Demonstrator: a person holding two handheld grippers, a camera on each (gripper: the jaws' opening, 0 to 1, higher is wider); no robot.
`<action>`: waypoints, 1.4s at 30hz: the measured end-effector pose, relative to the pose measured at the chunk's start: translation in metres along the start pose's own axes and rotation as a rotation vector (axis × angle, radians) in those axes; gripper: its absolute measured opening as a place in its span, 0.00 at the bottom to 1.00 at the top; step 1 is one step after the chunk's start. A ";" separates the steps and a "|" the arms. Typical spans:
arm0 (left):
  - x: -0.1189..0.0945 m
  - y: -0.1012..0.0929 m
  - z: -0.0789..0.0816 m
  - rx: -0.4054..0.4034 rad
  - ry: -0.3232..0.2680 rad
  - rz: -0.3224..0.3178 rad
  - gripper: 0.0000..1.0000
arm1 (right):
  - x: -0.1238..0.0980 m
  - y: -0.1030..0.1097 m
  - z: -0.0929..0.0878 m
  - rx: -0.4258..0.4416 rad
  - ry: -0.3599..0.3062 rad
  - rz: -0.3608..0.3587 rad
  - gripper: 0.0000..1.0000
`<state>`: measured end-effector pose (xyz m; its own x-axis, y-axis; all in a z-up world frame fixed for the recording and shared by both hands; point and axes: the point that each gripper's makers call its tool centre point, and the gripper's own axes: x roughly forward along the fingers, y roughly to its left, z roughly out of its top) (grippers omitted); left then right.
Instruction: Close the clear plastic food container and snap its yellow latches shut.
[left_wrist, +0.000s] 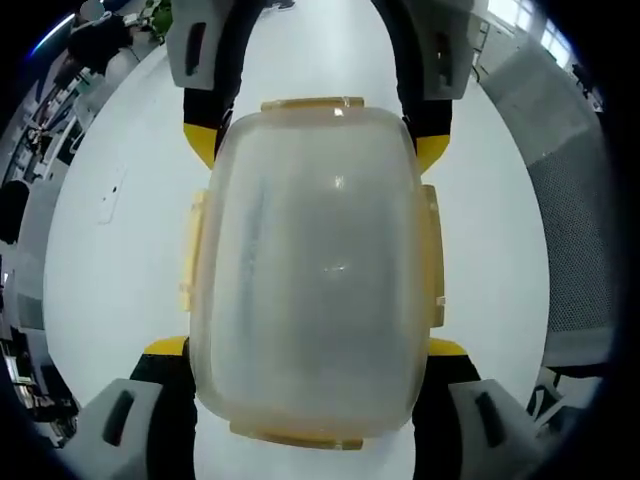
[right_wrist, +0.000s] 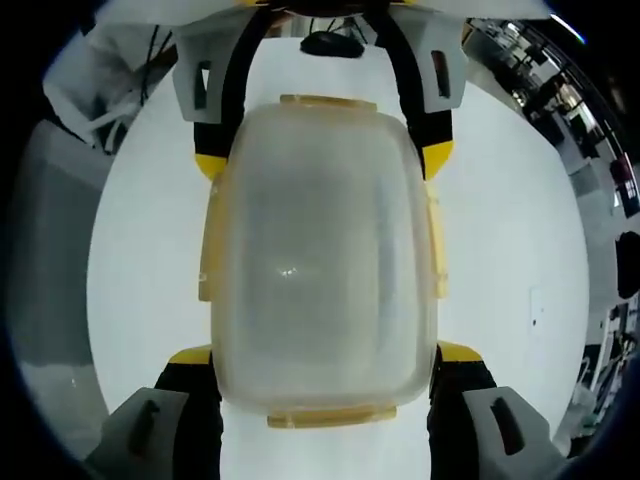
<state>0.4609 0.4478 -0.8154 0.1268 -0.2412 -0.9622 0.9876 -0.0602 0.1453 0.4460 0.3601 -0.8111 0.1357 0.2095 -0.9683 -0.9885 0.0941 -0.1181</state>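
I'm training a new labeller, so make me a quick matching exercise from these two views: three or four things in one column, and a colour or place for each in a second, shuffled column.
Things:
1. container
2. latches
3. table
4. left claw

Colour or place:
A. white, under everything
B. clear and frosted, between the two claws
C. grey and black with yellow tips, rising from the bottom of the left gripper view
D. yellow, along the container's edges

Pairs: 1-B, 2-D, 3-A, 4-C

The right claw faces it from the opposite end of the container.
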 end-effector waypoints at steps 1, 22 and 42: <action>0.000 0.002 0.000 0.000 -0.001 0.000 0.91 | 0.000 -0.002 0.000 0.000 -0.004 0.000 0.86; 0.006 0.027 0.001 -0.018 -0.005 0.002 0.91 | 0.007 -0.030 -0.002 -0.003 0.014 -0.028 0.87; 0.008 0.048 0.003 0.008 0.000 -0.004 0.91 | 0.008 -0.049 -0.004 0.023 0.012 -0.025 0.87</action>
<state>0.5093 0.4403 -0.8158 0.1231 -0.2410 -0.9627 0.9872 -0.0691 0.1436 0.4949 0.3530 -0.8145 0.1591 0.1954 -0.9677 -0.9831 0.1216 -0.1371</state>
